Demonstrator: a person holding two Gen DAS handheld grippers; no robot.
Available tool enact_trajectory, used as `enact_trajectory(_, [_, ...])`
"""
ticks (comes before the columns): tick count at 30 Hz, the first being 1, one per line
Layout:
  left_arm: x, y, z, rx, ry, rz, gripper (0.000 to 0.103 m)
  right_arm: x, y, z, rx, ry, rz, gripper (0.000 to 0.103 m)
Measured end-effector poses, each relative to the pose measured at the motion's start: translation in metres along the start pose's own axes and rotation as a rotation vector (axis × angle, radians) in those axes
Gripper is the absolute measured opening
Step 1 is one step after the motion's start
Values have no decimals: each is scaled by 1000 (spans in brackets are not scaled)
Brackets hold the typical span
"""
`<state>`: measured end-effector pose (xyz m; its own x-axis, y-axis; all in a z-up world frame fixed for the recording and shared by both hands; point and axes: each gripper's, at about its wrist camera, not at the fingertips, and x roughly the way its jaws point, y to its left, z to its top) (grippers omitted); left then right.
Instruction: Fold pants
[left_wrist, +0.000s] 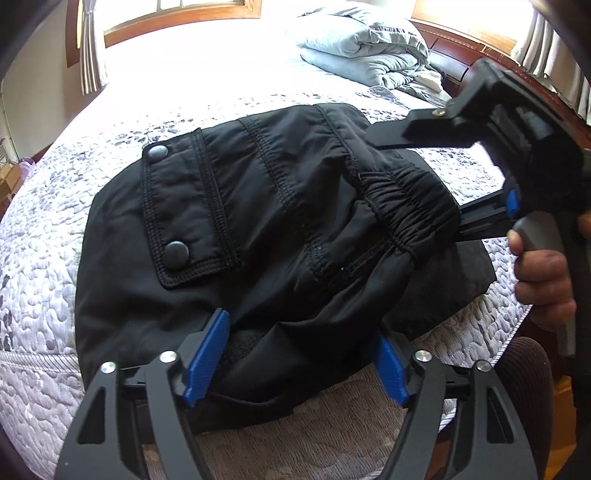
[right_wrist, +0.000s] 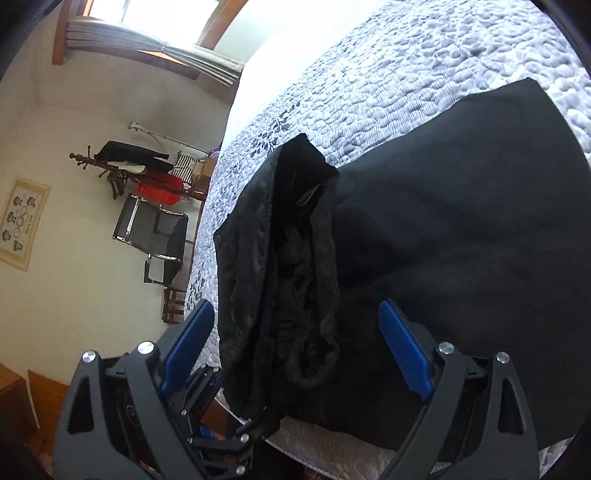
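Black pants (left_wrist: 258, 229) lie folded on the quilted bed (left_wrist: 55, 229), a pocket flap with two snaps on top. The elastic waistband (left_wrist: 402, 206) is bunched at the right. My left gripper (left_wrist: 301, 360) is open at the pants' near edge, with its blue pads (left_wrist: 210, 354) astride a fold and not pressing it. My right gripper (right_wrist: 295, 347) is open too, and the bunched waistband (right_wrist: 291, 277) hangs between its pads without touching them. In the left wrist view the right gripper (left_wrist: 454, 177) reaches in from the right beside the waistband, held by a hand (left_wrist: 543, 280).
A heap of pale blue bedding (left_wrist: 362, 48) sits at the far end of the bed by the wooden headboard (left_wrist: 454, 55). Off the bed's far side stand a mesh chair (right_wrist: 155, 232) and a coat rack (right_wrist: 122, 162). The bed's edge (left_wrist: 332, 424) runs just under my left gripper.
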<state>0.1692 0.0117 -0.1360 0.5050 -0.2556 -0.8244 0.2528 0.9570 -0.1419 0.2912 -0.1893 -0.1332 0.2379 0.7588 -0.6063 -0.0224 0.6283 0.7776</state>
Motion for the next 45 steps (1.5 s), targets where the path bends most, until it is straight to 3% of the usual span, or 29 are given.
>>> enact_trajectory(4, [-5,2,-5,6,8,-12,88,7,3,0,-25,8,-18,90])
enact_trajectory(9, [-21,13,-14,0,15,-41,88,13,9,-4,-76,8,-56,91])
enact_trajectory(13, [-37,33,-20,-86,12,-83,93,19,10,-7,-107,0,-76,91])
enact_trajectory(17, [-45,64,-27,-208,10,-73,94,21,10,-8,-119,-9,-65,90])
enact_trajectory(21, [-41,103,-36,-351,29,-7,94,23,7,-7,-99,4,5,78])
enact_trajectory(23, [-36,121,-42,-425,57,10,94,26,6,-6,-95,6,3,62])
enact_trajectory(26, [-34,142,-53,-529,72,-55,94,30,2,-4,-81,15,15,39])
enact_trajectory(32, [-41,166,-68,-624,53,-64,94,21,10,-7,-120,-5,29,27])
enact_trajectory(45, [-43,157,-65,-593,53,-32,94,-8,62,-13,-286,-49,43,23])
